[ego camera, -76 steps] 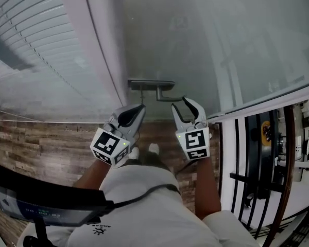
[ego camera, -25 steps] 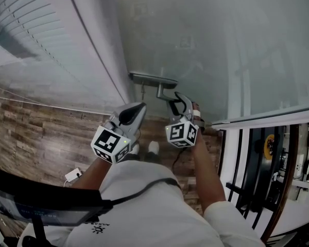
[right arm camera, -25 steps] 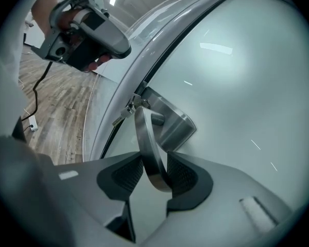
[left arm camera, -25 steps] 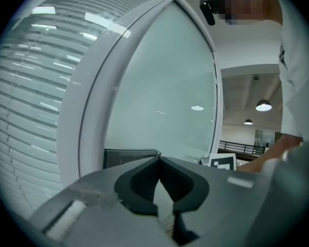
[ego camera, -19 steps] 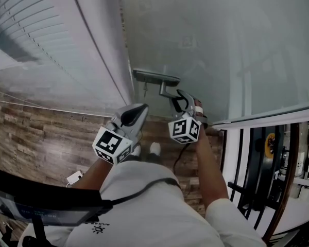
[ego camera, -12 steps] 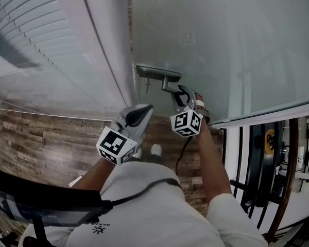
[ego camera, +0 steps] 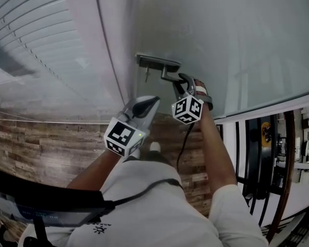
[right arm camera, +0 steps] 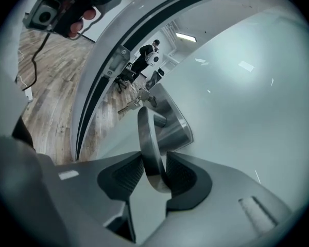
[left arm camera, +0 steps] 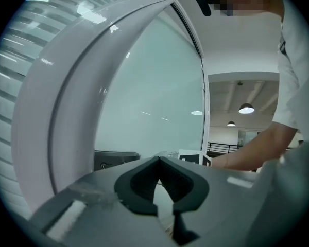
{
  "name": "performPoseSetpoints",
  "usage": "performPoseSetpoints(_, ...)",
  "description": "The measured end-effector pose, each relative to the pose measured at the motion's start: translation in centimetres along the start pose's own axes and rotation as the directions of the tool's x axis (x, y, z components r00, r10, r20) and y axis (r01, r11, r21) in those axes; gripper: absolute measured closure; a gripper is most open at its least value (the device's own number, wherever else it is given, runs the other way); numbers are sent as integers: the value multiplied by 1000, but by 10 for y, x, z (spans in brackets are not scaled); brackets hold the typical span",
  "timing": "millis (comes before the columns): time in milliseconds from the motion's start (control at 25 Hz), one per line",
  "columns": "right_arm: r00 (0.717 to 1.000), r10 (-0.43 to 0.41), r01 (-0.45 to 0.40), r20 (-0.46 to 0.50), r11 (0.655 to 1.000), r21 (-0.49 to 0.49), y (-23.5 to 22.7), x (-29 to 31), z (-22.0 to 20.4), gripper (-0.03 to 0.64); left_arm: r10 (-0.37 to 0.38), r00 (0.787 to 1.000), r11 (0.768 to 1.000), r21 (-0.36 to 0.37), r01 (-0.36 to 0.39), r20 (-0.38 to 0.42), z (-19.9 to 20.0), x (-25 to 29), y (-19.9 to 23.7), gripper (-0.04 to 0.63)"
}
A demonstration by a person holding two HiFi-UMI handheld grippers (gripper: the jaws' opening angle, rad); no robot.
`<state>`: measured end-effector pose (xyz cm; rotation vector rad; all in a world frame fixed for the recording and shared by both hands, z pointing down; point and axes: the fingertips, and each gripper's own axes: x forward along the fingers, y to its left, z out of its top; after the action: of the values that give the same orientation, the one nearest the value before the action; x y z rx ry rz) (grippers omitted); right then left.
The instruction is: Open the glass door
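Observation:
The frosted glass door (ego camera: 221, 40) carries a metal lock plate (ego camera: 157, 62) with a lever handle (ego camera: 170, 77). My right gripper (ego camera: 181, 84) is shut on that lever; in the right gripper view the handle (right arm camera: 150, 143) is pinched between the pads (right arm camera: 124, 175). A key (ego camera: 146, 76) hangs from the lock. The door's edge stands a little off the white frame (right arm camera: 100, 71), and wood floor shows through the gap. My left gripper (ego camera: 152, 102) hovers just below and left of the lock plate, shut on nothing, its tips (left arm camera: 158, 161) pointing at the glass.
White slatted blinds (ego camera: 31, 30) and a white door frame (ego camera: 100, 40) stand to the left. Wood-plank floor (ego camera: 41, 143) lies below. A dark railing (ego camera: 262, 153) is at the right. Through the gap a person (right arm camera: 149, 55) stands far off. A cable (ego camera: 183, 143) hangs from the right gripper.
The right gripper has stayed clamped on the lever and moved with it up and right in the picture. The left gripper has followed rightward and upward, closer to the lock plate.

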<state>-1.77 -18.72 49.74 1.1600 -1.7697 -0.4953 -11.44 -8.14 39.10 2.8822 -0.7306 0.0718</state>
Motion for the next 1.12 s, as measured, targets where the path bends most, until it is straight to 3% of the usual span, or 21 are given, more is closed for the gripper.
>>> performPoseSetpoints(600, 983, 162, -163, 85, 987, 2, -33, 40, -2, 492, 100, 995, 995, -5, -100, -10, -3, 72, 24, 595)
performPoseSetpoints(720, 980, 157, -157, 126, 988, -5, -39, 40, 2, 499, 136, 991, 991, 0, -136, -2, 1, 81, 25, 595)
performPoseSetpoints(840, 975, 156, -154, 161, 988, -24, -38, 37, 4, 503, 181, 983, 983, 3, -181, 3, -4, 88, 25, 595)
performPoseSetpoints(1120, 966, 192, -191, 175, 981, -23, -81, 88, -22, 515, 305, 952, 952, -22, -305, -13, 2, 163, 69, 595)
